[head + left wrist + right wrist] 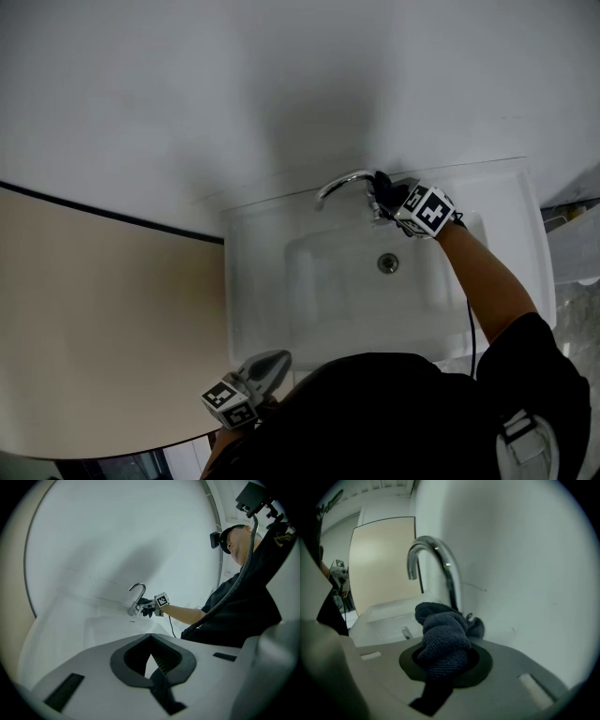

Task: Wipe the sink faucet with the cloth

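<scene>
At the back rim of the one white rectangular ceramic sink (251, 281): one curved chrome faucet (339, 180). One dark blue knitted cloth (442, 637), bunched, pinched in the right gripper (440, 670), jaws narrowly apart on it, cloth against the faucet's lower stem. One round metal drain (388, 263). Left gripper (270, 364) near the sink's front edge, jaws fully together, empty
</scene>
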Demonstrator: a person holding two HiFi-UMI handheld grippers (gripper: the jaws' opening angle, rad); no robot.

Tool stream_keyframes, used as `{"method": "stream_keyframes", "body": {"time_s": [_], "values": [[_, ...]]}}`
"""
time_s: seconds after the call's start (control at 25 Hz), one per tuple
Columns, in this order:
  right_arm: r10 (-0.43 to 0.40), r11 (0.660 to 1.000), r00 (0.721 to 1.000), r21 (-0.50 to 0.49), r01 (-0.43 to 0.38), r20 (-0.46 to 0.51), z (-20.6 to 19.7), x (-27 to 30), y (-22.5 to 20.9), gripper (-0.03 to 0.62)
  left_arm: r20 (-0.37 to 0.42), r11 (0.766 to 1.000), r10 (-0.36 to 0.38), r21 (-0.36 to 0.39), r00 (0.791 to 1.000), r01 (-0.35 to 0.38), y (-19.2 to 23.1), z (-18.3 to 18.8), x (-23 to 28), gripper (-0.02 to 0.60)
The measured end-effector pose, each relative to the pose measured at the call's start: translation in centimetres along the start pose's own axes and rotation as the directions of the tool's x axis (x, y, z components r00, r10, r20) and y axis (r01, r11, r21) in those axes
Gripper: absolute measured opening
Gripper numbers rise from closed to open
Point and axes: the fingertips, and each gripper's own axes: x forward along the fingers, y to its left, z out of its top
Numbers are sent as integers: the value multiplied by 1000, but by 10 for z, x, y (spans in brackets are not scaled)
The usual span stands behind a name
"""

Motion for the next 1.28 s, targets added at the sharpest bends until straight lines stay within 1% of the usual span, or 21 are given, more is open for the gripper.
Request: {"method": "stream_keyframes", "body": {"time_s": [0.08,0.16,0.2,0.28,0.32,0.36,0.4,0.44,0.48,0.52,0.56,0.6,0.64,0.68,0.76,0.84,0.92,1.04,1.12,1.28], "values": [[-16,993,999,-120,10,-46,0,5,16,51,3,1000,-7,13,1000,7,-2,0,-1,0],[-47,980,995,-197,29,-89,4,10,19,49,11,1000,-1,-6,1000,1,-2,4,-1,0],[-58,972,992,-235,31,-108,6,12,19,49,11,1000,1,-8,1000,-1,-2,4,0,0],[-66,944,989,-328,19,-133,5,14,19,49,-2,1000,2,8,1000,-2,1,-2,-1,0],[-58,933,989,-361,5,-137,4,13,19,49,-9,1000,4,15,1000,-4,1,-5,-1,0],[-44,932,990,-362,-7,-132,2,12,18,49,-7,1000,6,14,1000,-6,-1,-5,-1,0],[-25,947,993,-320,-13,-113,0,9,15,49,6,1000,4,7,1000,-4,-4,-3,-1,0],[-7,973,997,-229,-11,-77,-3,5,10,49,21,1000,2,1,1000,-2,-6,-1,-3,0],[-1,995,1000,-100,-2,-28,-7,0,3,49,32,1000,5,-1,999,-5,-6,0,-7,0],[-15,999,1000,45,15,17,-15,-3,-7,51,38,1000,12,0,999,-12,-4,-2,-13,0],[-49,985,998,165,43,32,-27,-3,-18,51,37,1000,22,1,999,-22,0,-5,-19,0],[-85,970,996,228,81,7,-42,2,-26,51,32,999,35,1,999,-35,4,-9,-25,0],[-110,966,993,228,118,-44,-57,11,-31,51,21,999,52,-1,998,-52,9,-13,-30,0],[-123,973,987,182,140,-100,-68,23,-33,51,8,998,69,-5,998,-69,13,-18,-34,0],[-143,988,971,28,151,-190,-77,44,-32,51,-10,996,88,-15,996,-89,17,-25,-38,0],[-172,982,955,-119,147,-241,-78,58,-37,51,-20,994,101,-33,995,-101,15,-27,-40,0],[-187,963,942,-243,120,-278,-76,63,-43,51,-22,993,107,-45,994,-108,11,-25,-38,0],[-222,911,924,-403,83,-312,-70,61,-42,51,-34,993,111,-38,993,-112,8,-21,-36,0],[-261,881,915,-464,96,-307,-62,54,-40,51,-45,994,107,-20,993,-108,7,-19,-34,0],[-311,839,908,-530,123,-281,-38,33,-33,51,-40,995,97,-23,994,-98,1,-13,-27,0]]}}
